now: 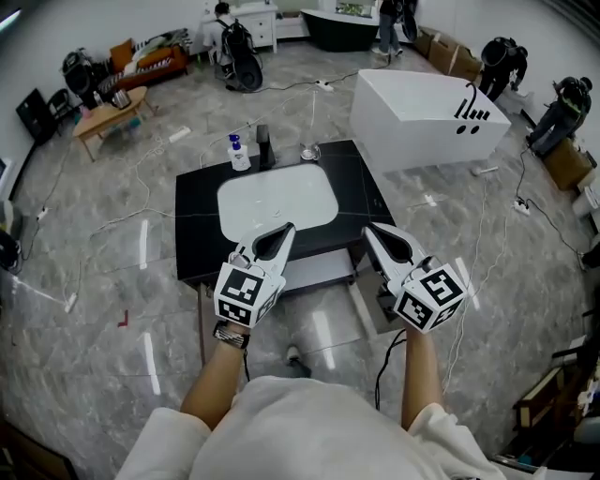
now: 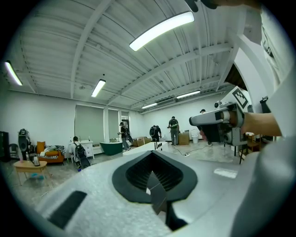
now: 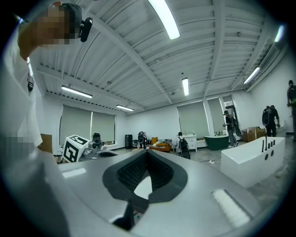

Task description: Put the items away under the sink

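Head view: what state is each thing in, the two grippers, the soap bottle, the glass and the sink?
Left gripper: jaws shut, empty.
Right gripper: jaws shut, empty.
Soap bottle: upright on the counter.
Glass: upright, behind the sink.
Sink: empty.

I stood in a big room with a shiny grey stone floor [image 1: 84, 281]. Thin cables [image 1: 291, 87] lay across it. A big white tub [image 1: 422, 112] sat close by. A dark green tub [image 1: 337, 28] was far back, next to a white cabinet [image 1: 255, 23]. A little wooden table [image 1: 108, 117] stood by an orange sofa [image 1: 155, 61]. Brown boxes [image 1: 450, 52] sat at the far side. The walls [image 2: 41, 120] were white. Grey blinds [image 2: 90, 125] covered the windows. Long lights [image 2: 162, 30] glowed on the ribbed ceiling [image 2: 69, 46].
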The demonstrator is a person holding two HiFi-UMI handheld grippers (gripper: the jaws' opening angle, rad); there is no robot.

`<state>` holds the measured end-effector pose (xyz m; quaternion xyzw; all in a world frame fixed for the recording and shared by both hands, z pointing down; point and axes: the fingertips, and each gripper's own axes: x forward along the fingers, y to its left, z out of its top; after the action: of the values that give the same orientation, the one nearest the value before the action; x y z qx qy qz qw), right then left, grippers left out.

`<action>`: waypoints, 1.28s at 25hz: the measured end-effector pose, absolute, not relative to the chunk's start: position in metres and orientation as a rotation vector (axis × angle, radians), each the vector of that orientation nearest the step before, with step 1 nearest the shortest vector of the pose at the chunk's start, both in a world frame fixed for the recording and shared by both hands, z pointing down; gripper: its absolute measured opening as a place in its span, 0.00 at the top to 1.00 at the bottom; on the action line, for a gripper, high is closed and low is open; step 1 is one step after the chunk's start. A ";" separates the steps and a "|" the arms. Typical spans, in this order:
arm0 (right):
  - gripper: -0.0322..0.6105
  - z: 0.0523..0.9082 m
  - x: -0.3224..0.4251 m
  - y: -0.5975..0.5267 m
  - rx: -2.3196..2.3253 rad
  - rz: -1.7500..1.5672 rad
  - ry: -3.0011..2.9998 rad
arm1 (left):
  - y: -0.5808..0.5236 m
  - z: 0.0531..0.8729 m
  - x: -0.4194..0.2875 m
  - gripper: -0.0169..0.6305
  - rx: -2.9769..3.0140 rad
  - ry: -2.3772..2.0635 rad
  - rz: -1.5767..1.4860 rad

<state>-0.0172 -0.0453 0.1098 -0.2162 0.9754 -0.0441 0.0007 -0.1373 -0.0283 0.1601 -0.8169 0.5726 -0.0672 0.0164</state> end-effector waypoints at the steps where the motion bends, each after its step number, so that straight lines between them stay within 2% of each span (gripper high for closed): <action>1: 0.94 0.111 -0.020 -0.050 -0.685 -0.143 3.060 | -0.033 0.162 -0.139 0.97 -2.546 1.776 -0.213; 14: 0.94 0.120 -0.044 -0.083 -0.751 -0.181 3.052 | -0.076 0.174 -0.168 0.97 -2.592 1.733 -0.231; 32: 0.94 0.129 -0.038 -0.131 -0.831 -0.264 3.012 | -0.129 0.190 -0.173 0.97 -2.647 1.688 -0.287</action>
<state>-0.0375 -0.1308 0.1291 -0.2649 0.9606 -0.0842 0.0032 -0.1732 -0.1295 0.1899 -0.8397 0.5353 -0.0909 -0.0053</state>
